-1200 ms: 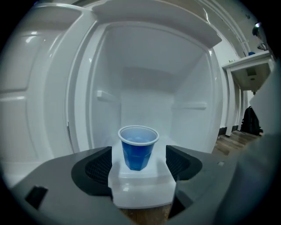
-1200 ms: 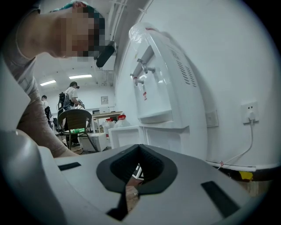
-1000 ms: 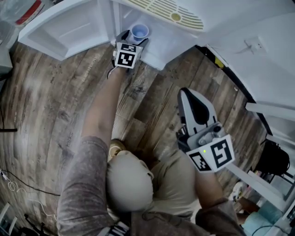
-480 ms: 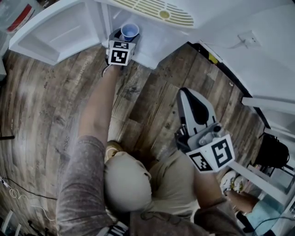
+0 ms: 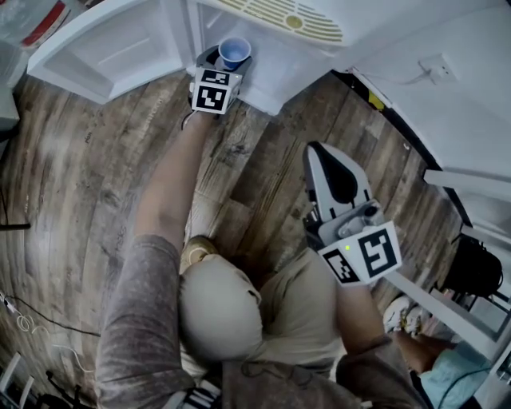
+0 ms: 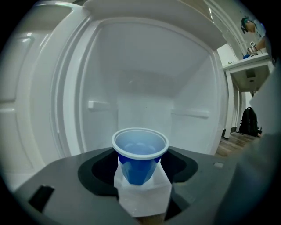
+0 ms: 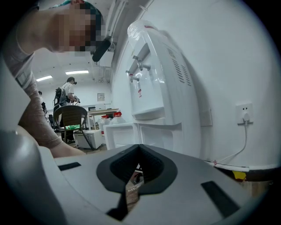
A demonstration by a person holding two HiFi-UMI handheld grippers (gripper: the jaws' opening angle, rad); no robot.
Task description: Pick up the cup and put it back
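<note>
A blue cup with a white rim point(image 5: 235, 53) stands upright in the open lower cabinet of a white water dispenser point(image 5: 279, 17). My left gripper point(image 5: 227, 65) reaches into that cabinet. Its jaws are closing, with the cup point(image 6: 140, 145) between them and the dark pads point(image 6: 99, 169) against the cup's sides just under the rim. The left gripper point(image 6: 140, 173) points at the cabinet's white back wall. My right gripper point(image 5: 318, 153) hangs over the wooden floor at mid right, well away from the cup, shut with nothing in it. In its own view the right gripper point(image 7: 139, 149) faces the dispenser from the side.
The cabinet door point(image 5: 104, 48) stands swung open to the left. A wall socket point(image 5: 437, 73) and a cable sit on the white wall at right. A chair point(image 7: 70, 118), a table and other people are far off. My knee point(image 5: 215, 303) is below.
The left gripper has stayed at the cup inside the cabinet and its jaws have drawn in around it. The right gripper has barely moved.
</note>
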